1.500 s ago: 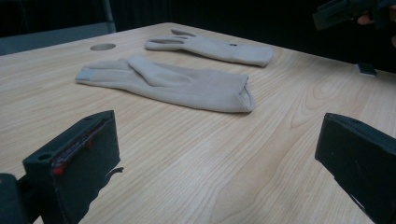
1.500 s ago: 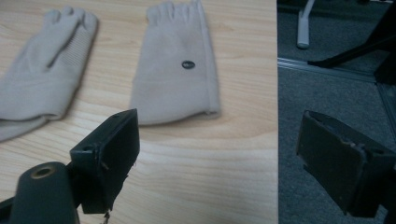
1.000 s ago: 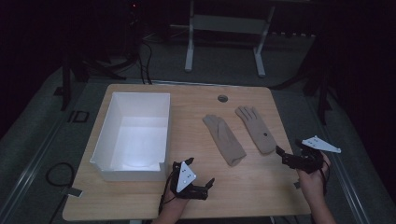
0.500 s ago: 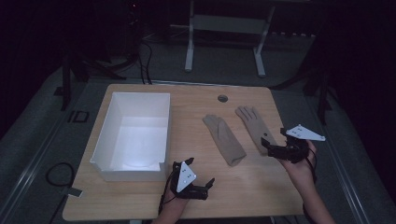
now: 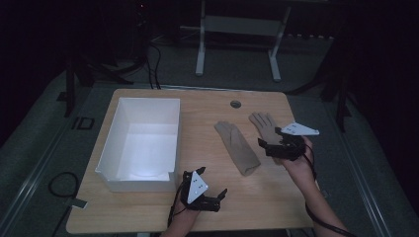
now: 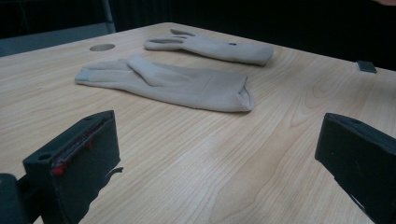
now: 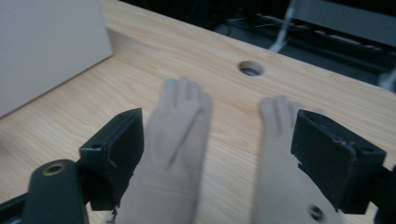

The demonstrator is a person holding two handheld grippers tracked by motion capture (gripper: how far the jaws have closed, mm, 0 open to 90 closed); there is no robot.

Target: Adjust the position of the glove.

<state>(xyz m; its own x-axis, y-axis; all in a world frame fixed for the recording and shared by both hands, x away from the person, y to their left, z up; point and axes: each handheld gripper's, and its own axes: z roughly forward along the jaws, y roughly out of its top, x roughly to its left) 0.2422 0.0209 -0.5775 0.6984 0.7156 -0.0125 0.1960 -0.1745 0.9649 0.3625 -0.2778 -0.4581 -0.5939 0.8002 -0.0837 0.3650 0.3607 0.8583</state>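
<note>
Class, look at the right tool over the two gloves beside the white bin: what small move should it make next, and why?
Probably lower the right tool onto the cuff end of the right-hand glove and close on it. Its jaws have just been closing but stand apart with nothing gripped. Both gloves lie flat on the table, and the white bin holds nothing. The left tool waits open.

Dark room, grey floor (image 5: 44,163), white-legged stand (image 5: 237,27) behind wooden table (image 5: 276,207)

Ahead of my black right gripper (image 5: 267,144) lie two plain beige gloves (image 5: 238,146) on a light wood-grain table (image 5: 257,197), with a plain white box (image 5: 141,143) far to its left.
</note>
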